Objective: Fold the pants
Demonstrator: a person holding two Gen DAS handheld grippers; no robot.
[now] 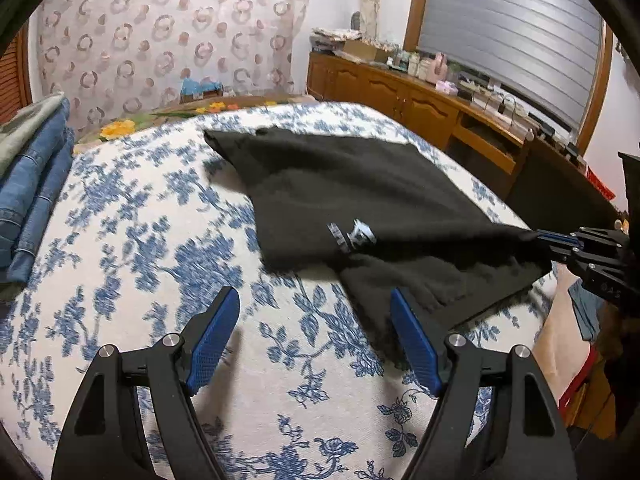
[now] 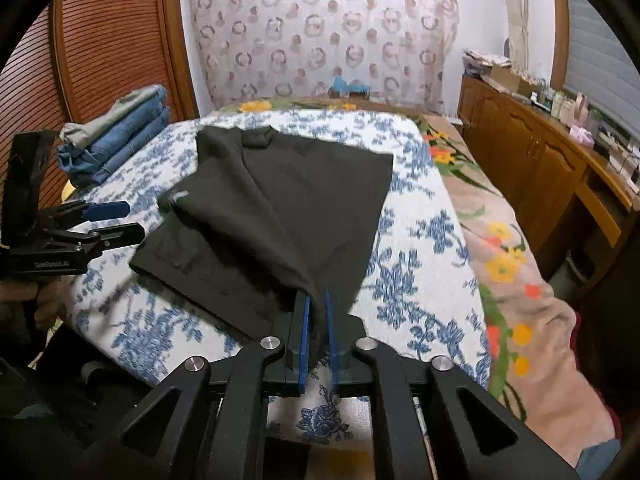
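On the bed, over a blue-and-white floral cover [image 2: 416,248], lie the black pants [image 2: 280,208], partly folded, with one layer lifted toward the near edge. Right gripper [image 2: 318,312]: its blue pads [image 2: 305,332] stand nearly together, and a bunched corner of the black cloth sits pinched between them at 6 o'clock in the right wrist view. Left gripper [image 1: 316,316]: fingers spread wide, nothing between them, hovering over the cover, with a pants edge just beside its right pad [image 1: 416,348]. From the left wrist view the right gripper enters at 3 o'clock, drawing the cloth taut. Folded jeans [image 2: 120,140] are stacked at 10 o'clock on the cover, well apart from the pants. Wooden cabinets [image 2: 532,160] stand at 3 o'clock; a ring-patterned curtain [image 2: 320,32] hangs at 12 o'clock.
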